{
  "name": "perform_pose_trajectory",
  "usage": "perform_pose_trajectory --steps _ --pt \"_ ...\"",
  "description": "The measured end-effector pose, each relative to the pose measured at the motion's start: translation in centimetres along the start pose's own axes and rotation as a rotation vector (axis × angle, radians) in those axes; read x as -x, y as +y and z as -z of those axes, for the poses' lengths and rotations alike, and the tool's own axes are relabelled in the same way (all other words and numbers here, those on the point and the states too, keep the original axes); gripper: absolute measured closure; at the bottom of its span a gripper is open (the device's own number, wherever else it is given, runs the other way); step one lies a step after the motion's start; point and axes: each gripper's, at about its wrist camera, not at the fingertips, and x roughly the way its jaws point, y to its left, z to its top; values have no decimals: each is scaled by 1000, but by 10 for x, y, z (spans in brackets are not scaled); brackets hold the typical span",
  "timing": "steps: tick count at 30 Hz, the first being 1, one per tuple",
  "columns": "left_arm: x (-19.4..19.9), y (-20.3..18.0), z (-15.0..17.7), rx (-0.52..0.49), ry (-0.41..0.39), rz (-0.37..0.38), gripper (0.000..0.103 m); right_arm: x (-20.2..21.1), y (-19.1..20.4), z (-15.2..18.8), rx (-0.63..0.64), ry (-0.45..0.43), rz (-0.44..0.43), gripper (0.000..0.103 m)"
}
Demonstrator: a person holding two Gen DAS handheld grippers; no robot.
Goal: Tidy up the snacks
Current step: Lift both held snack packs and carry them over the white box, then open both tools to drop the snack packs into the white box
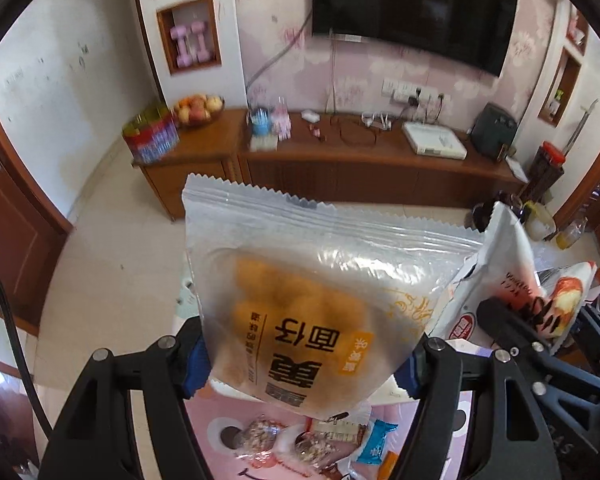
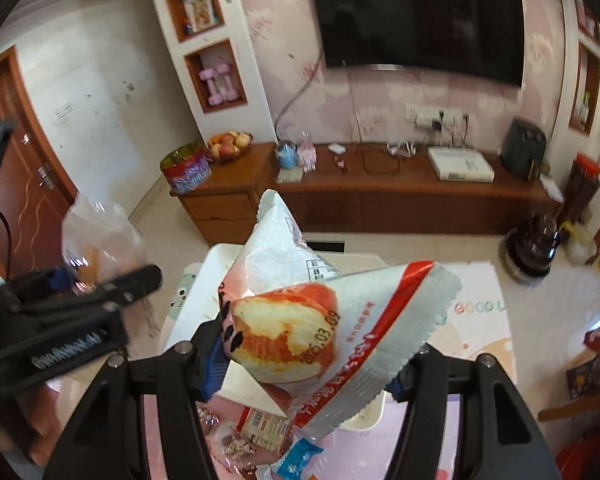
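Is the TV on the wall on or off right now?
Off, as far as it shows: the TV screen is uniformly dark in both views, with only faint reflections.

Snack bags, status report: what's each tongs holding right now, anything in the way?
Left tongs shut on clear bread bag. Right tongs shut on red-and-white cake bag. Both lifted, loose snacks below. Nothing blocking.

A dark television (image 1: 416,8) hangs upper centre; below it a long wooden cabinet (image 1: 340,160) carries a fruit bowl (image 1: 198,109) left and a white box (image 1: 434,140) right; pink dumbbells (image 1: 188,44) fill the upper-left niche.
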Motion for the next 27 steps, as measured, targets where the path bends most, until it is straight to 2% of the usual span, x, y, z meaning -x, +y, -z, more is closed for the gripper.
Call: perform_pose_trajectory --steps 3,11,20,23,25,27 --pt "-39 -4 5 3 62 0 33 -27 -8 4 -9 41 19 42" --pt "-106 -8 26 -18 155 -41 32 -77 -27 26 -30 134 44 42" --pt "-142 -3 47 -22 218 -55 26 -103 -29 43 -37 177 47 41" --pt "-147 -3 50 -30 221 -56 21 -109 -27 45 -30 189 43 40" --pt "-149 -1 49 -29 232 -42 8 -114 -24 44 -17 195 50 38" --pt "-153 -1 49 -33 243 -12 4 -120 -22 45 -8 210 64 34"
